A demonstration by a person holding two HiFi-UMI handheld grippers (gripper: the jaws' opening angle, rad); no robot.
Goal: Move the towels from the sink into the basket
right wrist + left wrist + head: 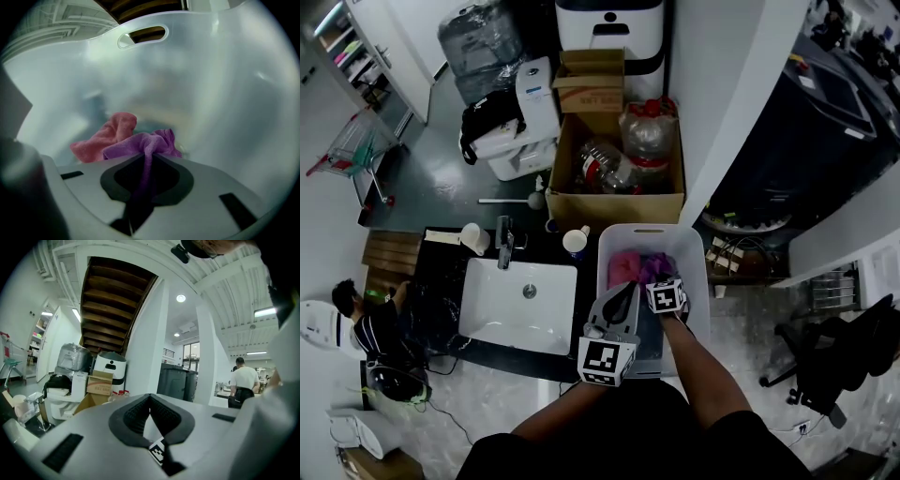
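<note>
Right gripper [149, 152]: fingers [171, 178] clamped purple towel [140, 143] inside basket [225, 93], beside pink towel [105, 136].
Left gripper [150, 397]: fingers closed together, holding nothing.

open basket [697, 267] top; cup [576, 241] and faucet [503, 242] beside sink [492, 314]

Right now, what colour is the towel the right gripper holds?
Purple towel, clearest in right gripper view.

Head cam looks steeply down over sink [508, 309] and basket [696, 251]. My right tongs [149, 157] cam sits close inside that same basket; left tongs [150, 398] cam faces level across the room.
</note>
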